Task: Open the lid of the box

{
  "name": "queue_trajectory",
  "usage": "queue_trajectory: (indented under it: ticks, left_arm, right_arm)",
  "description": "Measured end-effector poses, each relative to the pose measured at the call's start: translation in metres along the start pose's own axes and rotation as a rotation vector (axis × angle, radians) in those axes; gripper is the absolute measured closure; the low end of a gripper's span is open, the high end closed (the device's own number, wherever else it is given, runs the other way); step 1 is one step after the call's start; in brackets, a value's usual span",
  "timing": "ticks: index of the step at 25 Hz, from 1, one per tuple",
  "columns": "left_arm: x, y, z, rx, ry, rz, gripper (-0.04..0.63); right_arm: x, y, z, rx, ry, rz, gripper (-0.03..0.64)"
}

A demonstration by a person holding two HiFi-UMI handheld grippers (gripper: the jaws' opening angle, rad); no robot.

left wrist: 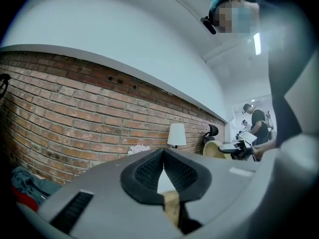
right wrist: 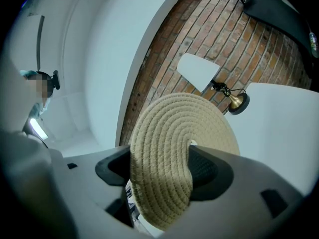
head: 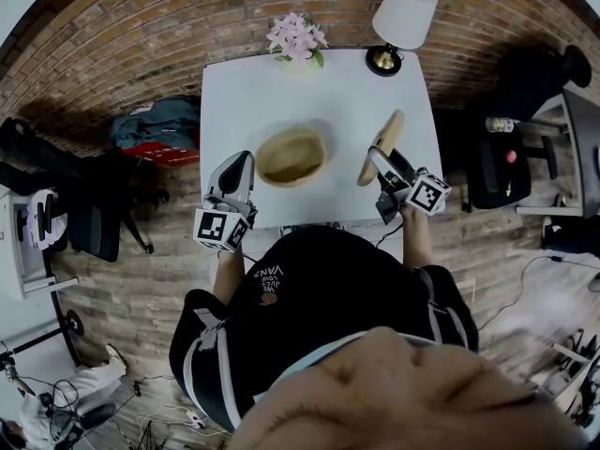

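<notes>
**Head view: lid (head: 382,146) off the basket (head: 291,157), held in the right gripper (head: 378,158)**

1. From my remote station I see a white table (head: 328,92) set against a brick wall.

2. The left gripper (head: 245,159) sits at the near left of the table, just beside the left edge of the basket. In the left gripper view its pads (left wrist: 149,171) meet at the tip, so I log the jaws as closed. Nothing shows pinched between the pads. A tan strip shows in the gap below them; I cannot tell what it is.

3. The round woven basket stands near the middle of the table with its top open and its inside exposed.

4. A bunch of pink flowers (head: 296,36) stands at the far edge of the table, behind the basket.

5. The lid is to the right of the basket, apart from it, and raised on edge. In the right gripper view the jaws are clamped on the lid's near rim, one pad on each face, and the coiled disc stands up between them.

6. A lamp (head: 403,17) with a white shade and a brass base stands at the far right corner of the table.
</notes>
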State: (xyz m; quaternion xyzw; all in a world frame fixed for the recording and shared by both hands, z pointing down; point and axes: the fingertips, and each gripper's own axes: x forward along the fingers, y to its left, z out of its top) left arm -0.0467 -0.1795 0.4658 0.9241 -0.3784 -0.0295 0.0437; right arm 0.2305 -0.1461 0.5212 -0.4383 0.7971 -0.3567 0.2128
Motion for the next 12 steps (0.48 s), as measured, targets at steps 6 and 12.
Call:
queue_trajectory:
  ticks: [6,12]
  left_arm:
    - [-0.0016,-0.0069,-0.0004,-0.006,-0.002,-0.002,0.584]
    - [0.0016,-0.0088,0.0012,-0.004,-0.005,-0.015,0.584]
  right_arm:
    - [-0.0016,-0.0004,-0.0017,-0.013,0.011,-0.019,0.293]
    - [0.0043,0.0032,-0.003,-0.005,0.01,0.015,0.293]
